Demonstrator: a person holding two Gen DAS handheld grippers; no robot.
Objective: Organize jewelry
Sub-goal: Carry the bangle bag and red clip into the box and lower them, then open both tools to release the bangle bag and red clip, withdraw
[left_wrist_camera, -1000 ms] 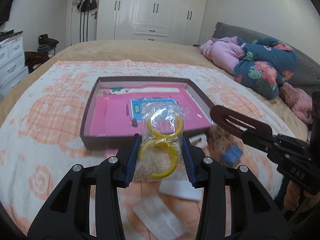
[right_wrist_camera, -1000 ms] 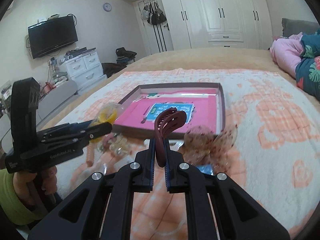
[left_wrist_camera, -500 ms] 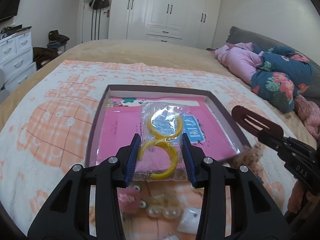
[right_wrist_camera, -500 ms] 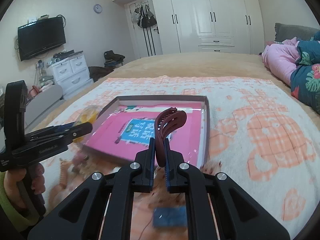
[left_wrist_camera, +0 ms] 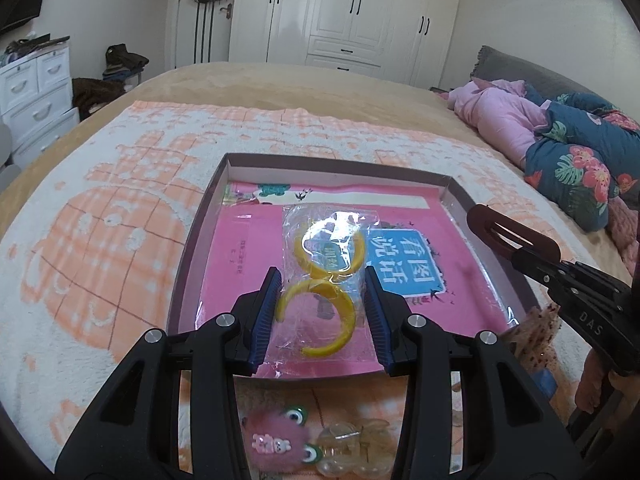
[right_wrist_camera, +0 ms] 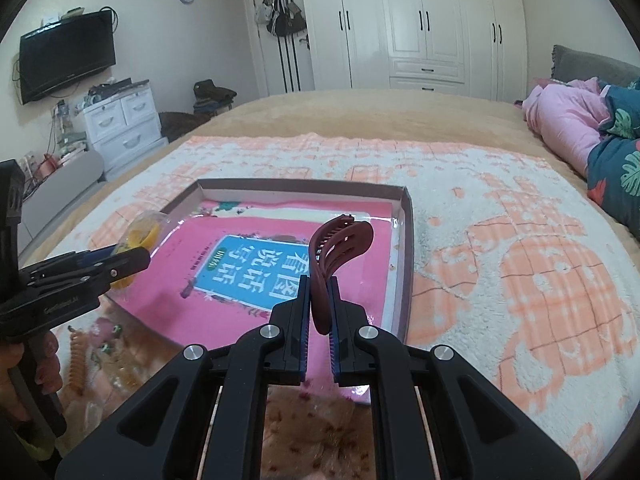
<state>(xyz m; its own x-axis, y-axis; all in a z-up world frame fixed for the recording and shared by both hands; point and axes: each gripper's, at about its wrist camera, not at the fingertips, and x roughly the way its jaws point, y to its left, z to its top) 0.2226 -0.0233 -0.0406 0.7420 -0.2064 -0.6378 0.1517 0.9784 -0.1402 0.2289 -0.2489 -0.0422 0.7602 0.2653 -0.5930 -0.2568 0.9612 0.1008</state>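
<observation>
**Both claws loaded over the box**

Holding near the box's front edge: left claw (left_wrist_camera: pixel 320 312) pinches a clear bag of yellow hoops (left_wrist_camera: pixel 322 280); right claw (right_wrist_camera: pixel 319 312) is pressed onto a maroon hair clip (right_wrist_camera: pixel 338 248) — both above the shallow box (right_wrist_camera: pixel 406 248) on the bed; pink book (left_wrist_camera: pixel 248 256) inside.

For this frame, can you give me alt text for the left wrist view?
The left hand-held gripper holds a clear bag of yellow hoops over a shallow box on a bed; the right hand-held gripper, gripping a dark red hair clip, enters from the right.

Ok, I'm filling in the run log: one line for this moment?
left gripper: shut on bagged yellow hoops | right gripper: shut on maroon hair clip | both over box
</observation>
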